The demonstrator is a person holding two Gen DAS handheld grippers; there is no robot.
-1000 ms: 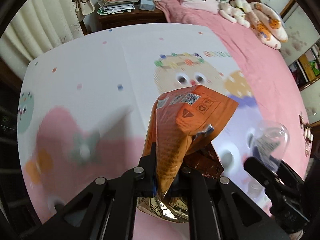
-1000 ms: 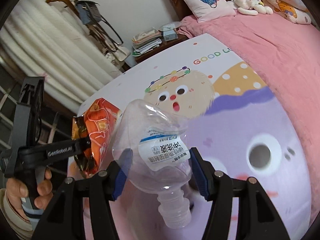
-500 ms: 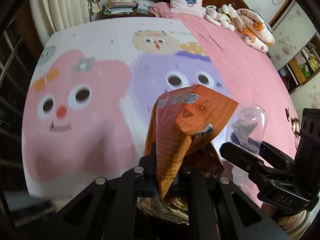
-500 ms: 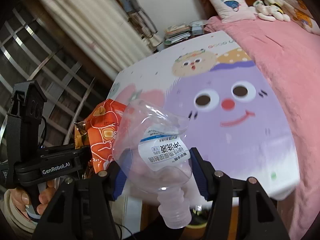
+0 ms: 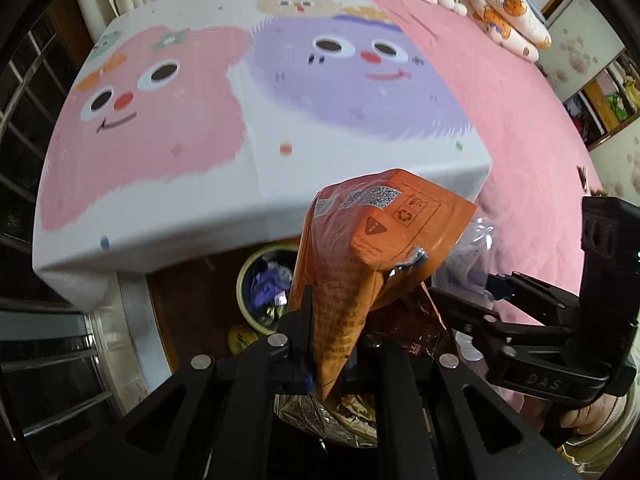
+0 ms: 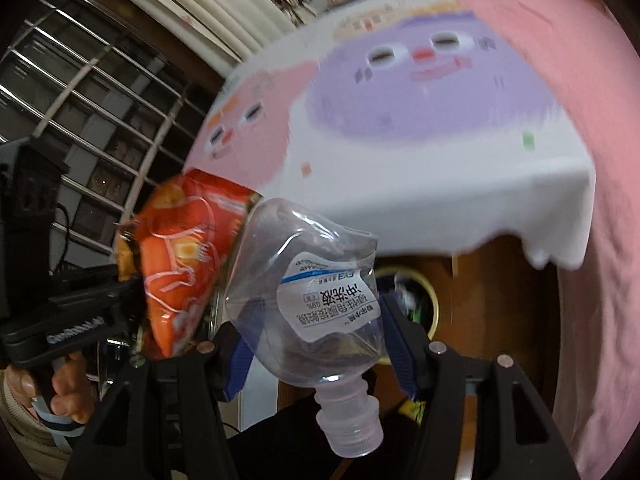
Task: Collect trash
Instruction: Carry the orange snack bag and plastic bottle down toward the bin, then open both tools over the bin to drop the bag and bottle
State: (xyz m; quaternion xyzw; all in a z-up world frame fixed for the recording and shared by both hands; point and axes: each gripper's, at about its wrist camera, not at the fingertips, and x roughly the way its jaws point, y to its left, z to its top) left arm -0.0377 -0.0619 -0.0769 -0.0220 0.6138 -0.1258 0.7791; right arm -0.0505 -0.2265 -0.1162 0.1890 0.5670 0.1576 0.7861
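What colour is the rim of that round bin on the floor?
Pale yellow-green; the round floor bin shows best in the left wrist view.

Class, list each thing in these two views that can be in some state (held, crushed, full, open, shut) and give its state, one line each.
Left gripper: shut on the orange snack bag.
Orange snack bag: crumpled, clamped at its lower end, held in the air.
Right gripper: closed around the clear plastic bottle.
Clear plastic bottle: crushed, capped, looks empty, neck toward the camera.
Trash bin: on the floor by the bed, open, already holding trash.
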